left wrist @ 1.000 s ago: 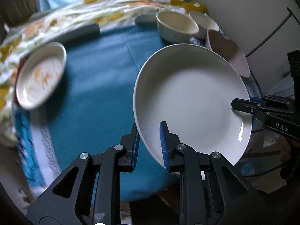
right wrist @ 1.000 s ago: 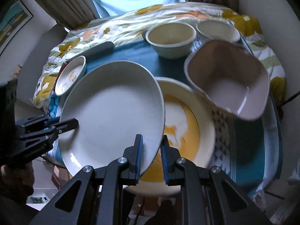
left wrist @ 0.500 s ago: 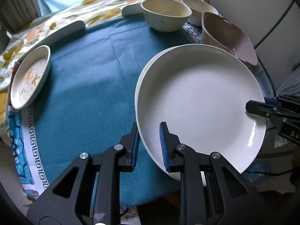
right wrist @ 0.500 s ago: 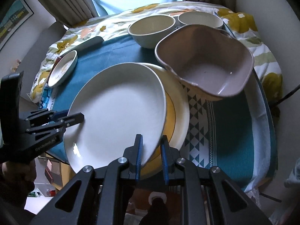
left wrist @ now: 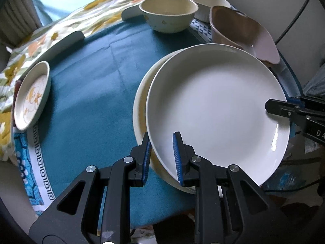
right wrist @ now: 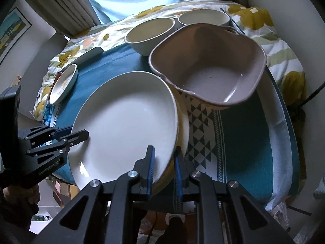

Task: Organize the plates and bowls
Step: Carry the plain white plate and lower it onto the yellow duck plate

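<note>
A large white plate (left wrist: 215, 105) (right wrist: 121, 122) hangs between both grippers, a little tilted. My left gripper (left wrist: 161, 142) is shut on its near rim, and across the plate my right gripper (left wrist: 270, 106) clamps the opposite rim. In the right wrist view my right gripper (right wrist: 164, 156) pinches the rim, with the left gripper (right wrist: 81, 136) on the far left edge. Beneath lies a cream plate (left wrist: 140, 109) (right wrist: 183, 130); only its rim shows. I cannot tell whether the two plates touch.
A mauve square bowl (right wrist: 207, 65) (left wrist: 243, 34) sits just behind the plates. Behind it stand a cream bowl (left wrist: 168, 14) and a white bowl (left wrist: 207, 2). A small patterned dish (left wrist: 32, 95) lies at the left on the blue cloth (left wrist: 91, 93).
Both grippers carried the white plate sideways and down over the cream, orange-patterned plate. That plate's orange centre is now covered.
</note>
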